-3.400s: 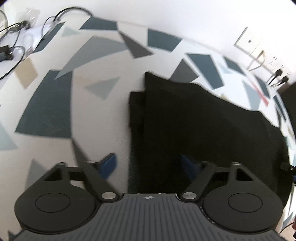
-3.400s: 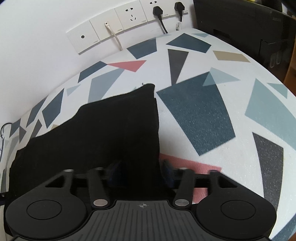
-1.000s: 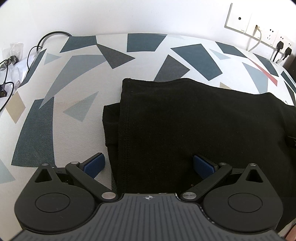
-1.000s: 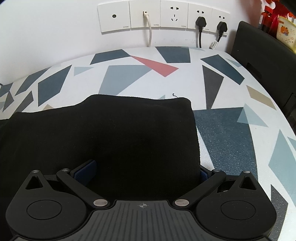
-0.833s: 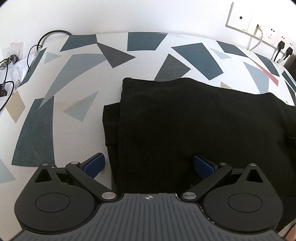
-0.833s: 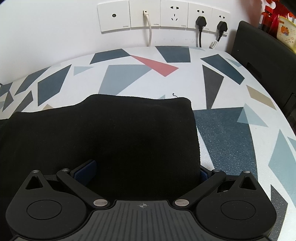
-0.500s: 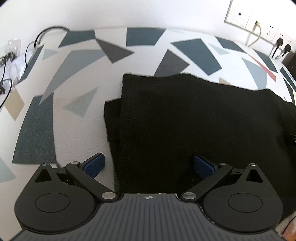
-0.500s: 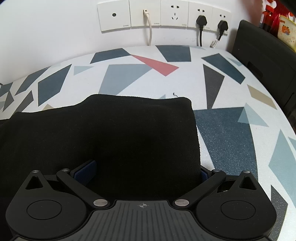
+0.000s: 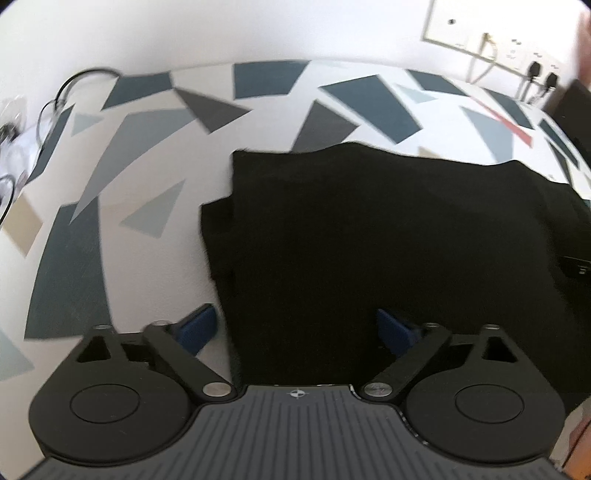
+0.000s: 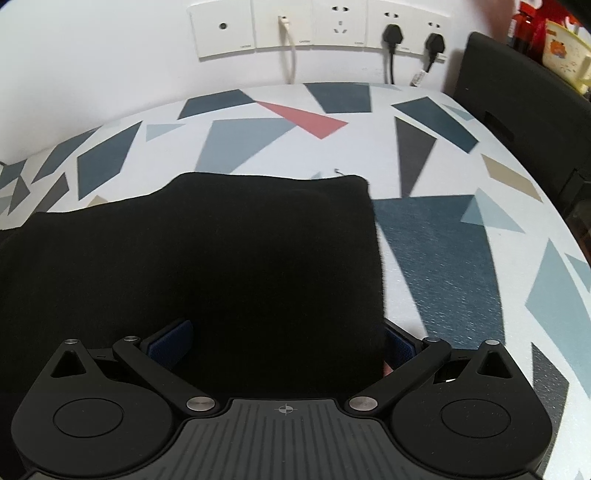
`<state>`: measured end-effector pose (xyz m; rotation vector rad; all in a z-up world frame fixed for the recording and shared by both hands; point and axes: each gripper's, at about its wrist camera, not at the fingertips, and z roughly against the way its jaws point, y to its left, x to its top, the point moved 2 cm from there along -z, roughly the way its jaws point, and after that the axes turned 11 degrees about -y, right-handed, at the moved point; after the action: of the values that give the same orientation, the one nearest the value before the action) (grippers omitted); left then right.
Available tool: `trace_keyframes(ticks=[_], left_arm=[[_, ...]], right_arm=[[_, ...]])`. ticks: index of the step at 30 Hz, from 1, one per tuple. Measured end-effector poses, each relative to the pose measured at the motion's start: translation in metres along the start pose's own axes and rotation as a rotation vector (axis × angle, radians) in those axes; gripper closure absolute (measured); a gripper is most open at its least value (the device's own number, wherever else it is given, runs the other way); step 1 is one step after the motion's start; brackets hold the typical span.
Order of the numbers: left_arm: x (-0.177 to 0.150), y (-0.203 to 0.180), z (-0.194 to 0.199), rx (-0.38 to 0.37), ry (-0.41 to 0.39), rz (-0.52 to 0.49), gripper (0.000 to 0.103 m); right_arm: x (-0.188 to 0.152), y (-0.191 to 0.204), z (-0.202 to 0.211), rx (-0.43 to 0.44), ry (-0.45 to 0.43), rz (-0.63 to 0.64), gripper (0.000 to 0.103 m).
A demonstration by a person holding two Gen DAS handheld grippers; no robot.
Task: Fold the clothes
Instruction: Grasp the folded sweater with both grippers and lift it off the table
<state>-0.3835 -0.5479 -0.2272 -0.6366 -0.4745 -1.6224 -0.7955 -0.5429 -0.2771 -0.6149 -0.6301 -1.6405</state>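
The left tool (image 9: 297, 326) points forward with its jaws spread wide, blue-padded fingers (image 9: 195, 325) level and well apart. The right tool (image 10: 284, 341) takes the same pose, its jaws equally wide, one blue pad (image 10: 171, 341) showing plainly and the other partly hidden. Neither tool grips anything.

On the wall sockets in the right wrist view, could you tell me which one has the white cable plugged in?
The second plate from the left holds the white cable; the two black plugs sit in the plates further right.
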Motion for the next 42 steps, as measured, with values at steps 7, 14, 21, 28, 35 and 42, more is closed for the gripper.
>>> trace_keyframes(ticks=[7, 14, 21, 28, 35, 42], left_arm=[[0.01, -0.014, 0.004, -0.066, -0.044, -0.005, 0.079], [0.016, 0.002, 0.024, -0.018, -0.102, 0.039, 0.08], [0.021, 0.012, 0.077, 0.073, -0.197, 0.034, 0.08], [0.005, -0.005, 0.136, 0.16, -0.29, 0.108, 0.08], [-0.048, -0.023, 0.195, 0.247, -0.335, 0.226, 0.08], [-0.128, -0.033, 0.241, 0.345, -0.291, 0.371, 0.08]], right_arm=[[0.01, 0.03, 0.003, 0.112, -0.021, 0.039, 0.062], [0.022, 0.055, 0.011, 0.236, -0.014, 0.044, 0.079], [0.048, 0.058, 0.052, 0.358, -0.186, -0.015, 0.08], [0.056, 0.057, 0.098, 0.474, -0.286, 0.059, 0.08], [0.036, 0.044, 0.138, 0.578, -0.285, 0.085, 0.08], [0.0, 0.068, 0.175, 0.694, -0.234, 0.172, 0.08]])
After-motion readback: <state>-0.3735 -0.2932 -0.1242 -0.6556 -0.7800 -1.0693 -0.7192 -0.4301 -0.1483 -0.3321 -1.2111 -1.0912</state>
